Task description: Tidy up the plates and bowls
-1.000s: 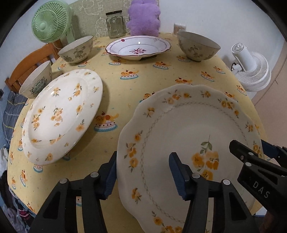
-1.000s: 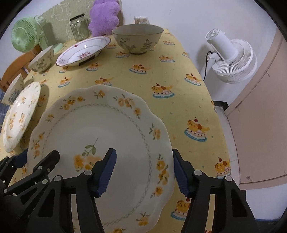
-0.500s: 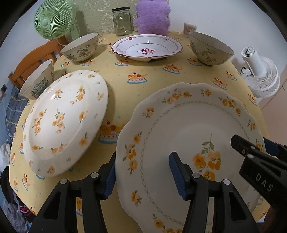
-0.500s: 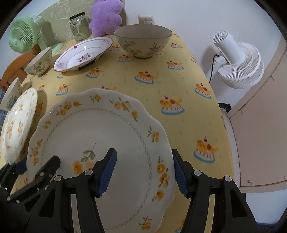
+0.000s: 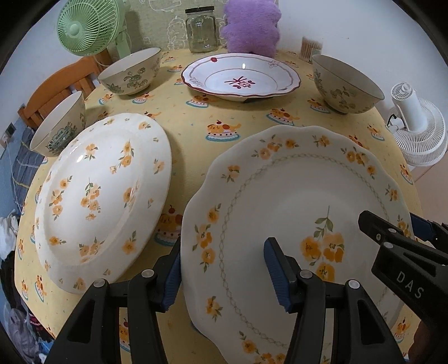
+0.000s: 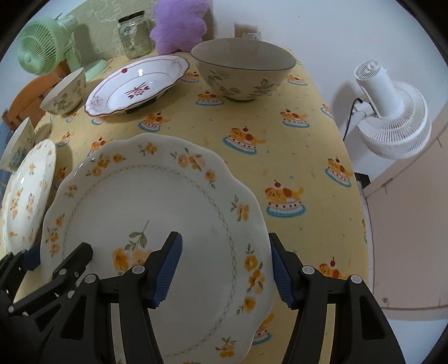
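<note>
A large scalloped plate (image 5: 294, 196) with orange flowers lies on the yellow tablecloth (image 5: 196, 123); it also shows in the right wrist view (image 6: 156, 212). My left gripper (image 5: 224, 268) is open, its jaws astride the plate's left rim. My right gripper (image 6: 224, 266) is open, astride the plate's right rim. A second flowered plate (image 5: 103, 196) lies to the left. A white and maroon deep plate (image 5: 240, 77) sits at the back. Three patterned bowls stand around: back left (image 5: 131, 72), far left (image 5: 58, 126), back right (image 5: 345, 84).
A glass jar (image 5: 201, 29), a purple plush (image 5: 250, 28) and a green fan (image 5: 86, 26) stand at the table's far edge. A white fan (image 6: 392, 109) stands on the floor to the right. A wooden chair (image 5: 56, 92) is at the left.
Both grippers have moved forward and a little lower over the scalloped plate; the far dishes look nearer. Both stay open and the plate has not moved.
</note>
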{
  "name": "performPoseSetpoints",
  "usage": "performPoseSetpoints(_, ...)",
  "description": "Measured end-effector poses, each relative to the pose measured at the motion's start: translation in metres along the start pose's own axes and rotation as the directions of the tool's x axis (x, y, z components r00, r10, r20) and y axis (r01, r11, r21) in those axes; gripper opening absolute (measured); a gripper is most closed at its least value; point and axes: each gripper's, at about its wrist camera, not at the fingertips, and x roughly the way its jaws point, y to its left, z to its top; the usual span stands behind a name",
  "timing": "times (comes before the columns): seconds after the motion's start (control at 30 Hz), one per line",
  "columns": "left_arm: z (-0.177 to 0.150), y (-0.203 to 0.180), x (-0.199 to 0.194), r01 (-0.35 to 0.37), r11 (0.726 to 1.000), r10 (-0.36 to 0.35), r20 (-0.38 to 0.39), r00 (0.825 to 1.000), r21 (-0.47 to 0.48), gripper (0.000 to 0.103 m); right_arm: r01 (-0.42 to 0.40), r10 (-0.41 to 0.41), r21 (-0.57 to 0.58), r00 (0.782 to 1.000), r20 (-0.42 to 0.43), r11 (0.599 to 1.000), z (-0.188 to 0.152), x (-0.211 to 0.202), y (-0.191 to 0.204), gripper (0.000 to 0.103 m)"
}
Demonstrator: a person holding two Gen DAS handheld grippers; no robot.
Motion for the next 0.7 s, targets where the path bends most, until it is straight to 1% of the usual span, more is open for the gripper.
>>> performPoseSetpoints(0.2,0.001,0.000,0.000,0.000,1.000,0.001,-0.010,1.000,0.018,0.056,-0.023,0.023,-0.041,1.000,-0.010,0.999,0.000,0.000,-0.001,0.065)
performPoseSetpoints(0.3,0.000,-0.001,-0.005,0.001,0.999,-0.001,0.000,1.000,0.035,0.057,-0.035,0.034,-0.046,0.999,-0.021,0.998,0.000,0.000,-0.003,0.065)
performPoseSetpoints(0.37,-0.002,0.001,-0.007,0.010,0.999,-0.010,-0.001,1.000,0.040,0.064,-0.033,0.032,-0.041,0.999,-0.021,0.999,-0.001,-0.003,-0.004,0.066)
performPoseSetpoints(0.4,-0.003,0.002,-0.008,0.012,0.999,-0.012,-0.001,1.000,0.040,0.066,-0.025,0.024,-0.039,1.000,-0.016,0.999,-0.003,-0.006,-0.003,0.071)
performPoseSetpoints(0.43,-0.003,0.004,-0.010,0.010,0.999,-0.010,-0.002,1.000,0.037,0.072,-0.021,0.021,-0.037,1.000,-0.013,0.999,-0.004,-0.009,-0.003,0.074)
performPoseSetpoints(0.47,-0.004,0.007,-0.012,0.009,1.000,-0.009,-0.004,1.000,0.030,0.077,-0.014,0.014,-0.032,1.000,-0.006,0.999,-0.005,-0.013,-0.002,0.081)
performPoseSetpoints(0.5,-0.005,0.009,-0.015,0.017,1.000,-0.017,-0.001,1.000,0.023,0.078,0.000,0.000,-0.023,1.000,0.002,1.000,-0.007,-0.017,-0.002,0.085)
performPoseSetpoints(0.57,-0.007,0.013,-0.020,0.034,0.999,-0.034,0.010,0.999,0.027,0.080,0.032,-0.032,-0.010,0.999,0.011,0.999,-0.011,-0.023,0.000,0.089)
performPoseSetpoints(0.7,-0.008,0.019,-0.031,0.057,0.996,-0.060,0.035,0.998,0.074,0.082,0.058,-0.058,0.009,0.998,0.024,0.998,-0.018,-0.038,0.010,0.089)
